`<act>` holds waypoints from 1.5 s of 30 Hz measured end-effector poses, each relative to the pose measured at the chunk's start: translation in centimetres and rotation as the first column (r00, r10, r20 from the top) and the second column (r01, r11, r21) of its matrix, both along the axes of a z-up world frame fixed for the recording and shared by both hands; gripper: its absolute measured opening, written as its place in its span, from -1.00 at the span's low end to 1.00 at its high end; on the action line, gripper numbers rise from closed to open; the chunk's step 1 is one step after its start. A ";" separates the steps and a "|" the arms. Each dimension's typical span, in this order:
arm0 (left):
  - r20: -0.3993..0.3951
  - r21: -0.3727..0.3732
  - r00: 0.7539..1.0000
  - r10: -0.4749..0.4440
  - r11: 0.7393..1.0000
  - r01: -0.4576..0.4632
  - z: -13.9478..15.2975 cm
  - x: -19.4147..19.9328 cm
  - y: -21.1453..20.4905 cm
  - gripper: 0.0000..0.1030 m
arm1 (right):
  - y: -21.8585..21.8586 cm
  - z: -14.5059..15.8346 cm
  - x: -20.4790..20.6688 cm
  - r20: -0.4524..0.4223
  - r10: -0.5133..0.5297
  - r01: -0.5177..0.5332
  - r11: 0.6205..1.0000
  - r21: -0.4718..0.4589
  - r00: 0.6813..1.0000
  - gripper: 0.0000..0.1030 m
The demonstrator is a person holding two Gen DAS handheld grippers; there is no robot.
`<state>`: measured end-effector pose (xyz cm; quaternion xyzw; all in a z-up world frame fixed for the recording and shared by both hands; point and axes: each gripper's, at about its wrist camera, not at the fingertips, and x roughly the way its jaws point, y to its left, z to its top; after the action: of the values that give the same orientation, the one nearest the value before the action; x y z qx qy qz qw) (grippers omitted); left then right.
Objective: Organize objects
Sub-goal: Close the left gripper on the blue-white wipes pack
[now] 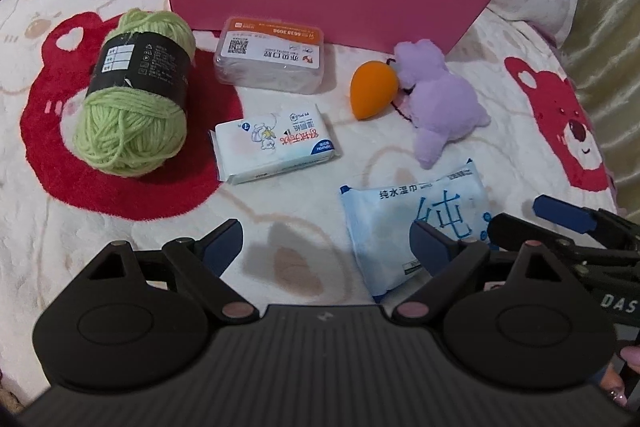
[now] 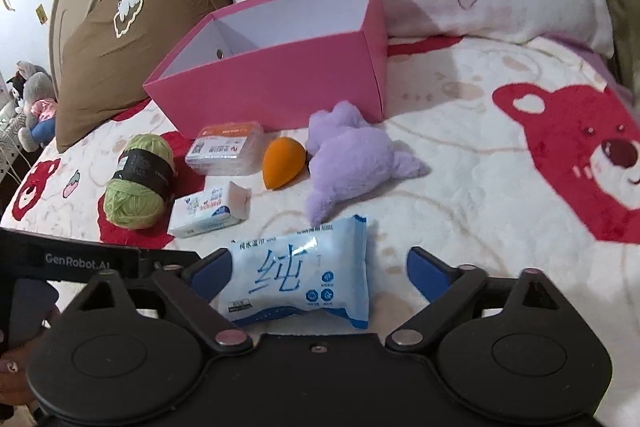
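Right gripper [image 2: 318, 269] is tilting downward, jaws spread, straddling the blue wipes pack [image 2: 302, 281]; left gripper [image 1: 326, 247], likewise spread, is hovering beside that pack.

The left gripper [image 1: 326, 243] tilts downward with its blue-padded jaws spread wide and nothing gripped between them. The right gripper [image 2: 320, 267] leans down at a shallower angle, its jaws also well apart, the pads not pressing on anything (its two blue fingertips [image 1: 560, 213] also show at the right edge of the left wrist view). A fingertip of the person's hand [image 1: 632, 355] shows there too.
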<state>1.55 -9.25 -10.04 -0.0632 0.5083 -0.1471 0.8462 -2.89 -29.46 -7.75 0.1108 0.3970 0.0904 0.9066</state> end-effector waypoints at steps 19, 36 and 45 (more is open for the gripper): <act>0.003 -0.017 0.996 -0.090 0.996 0.090 -2.8 0.2 -2.5 -0.05 | -0.9 -3.8 0.6 -0.116 -0.048 0.052 0.998 0.030 0.992 -0.37; -0.055 0.006 0.991 -0.125 0.992 0.126 -3.2 2.0 -4.1 0.15 | -0.1 -4.3 0.6 -0.111 -0.033 0.036 0.999 0.022 0.993 -0.26; -0.050 -0.065 0.982 -0.184 0.981 0.180 -3.0 1.2 -4.5 -0.17 | -0.6 -4.7 0.9 -0.113 -0.049 0.053 0.998 0.036 0.992 -0.10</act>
<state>2.73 -13.71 -13.08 -0.0461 0.5308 -0.2373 0.8123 -2.00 -30.10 -12.40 0.1435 0.4423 0.0687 0.8827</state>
